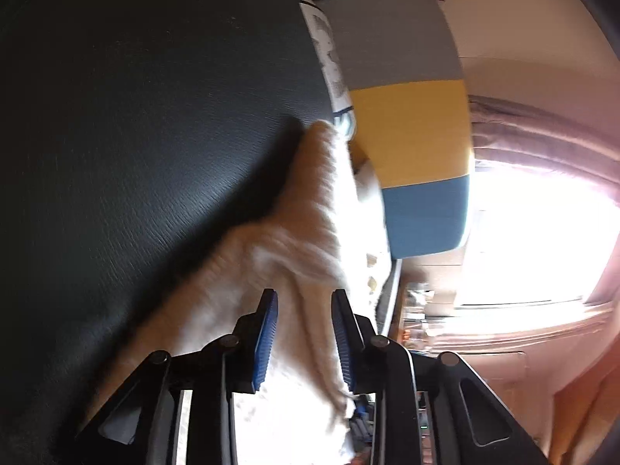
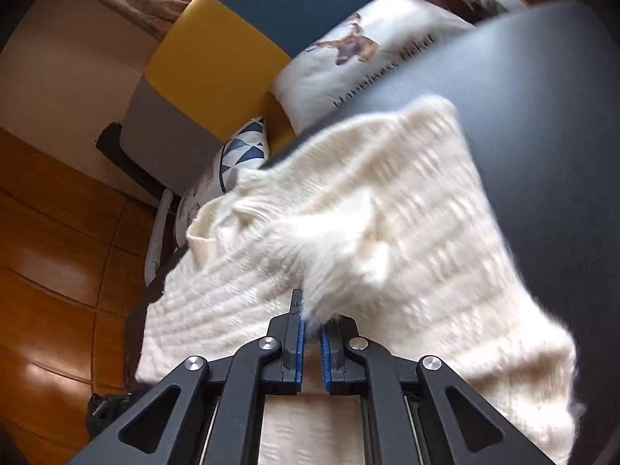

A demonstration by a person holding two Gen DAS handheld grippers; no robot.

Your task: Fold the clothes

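Note:
A cream knitted sweater [image 2: 387, 240] lies on a dark table [image 2: 542, 116], part of it hanging over the table edge. My right gripper [image 2: 312, 321] is shut on a fuzzy fold of the sweater and lifts it. In the left wrist view the same sweater [image 1: 279, 255] runs between the blue pads of my left gripper [image 1: 304, 310], whose jaws stand apart. The cloth passes through the gap; I see no pinch.
A chair with grey, yellow and blue panels [image 1: 410, 124] stands at the table edge [image 2: 232, 46], with a white printed cushion [image 2: 368, 50] and a triangle-patterned cushion [image 2: 244, 147]. Wooden floor [image 2: 58, 252] lies left. A bright window [image 1: 534, 240] with curtains is at right.

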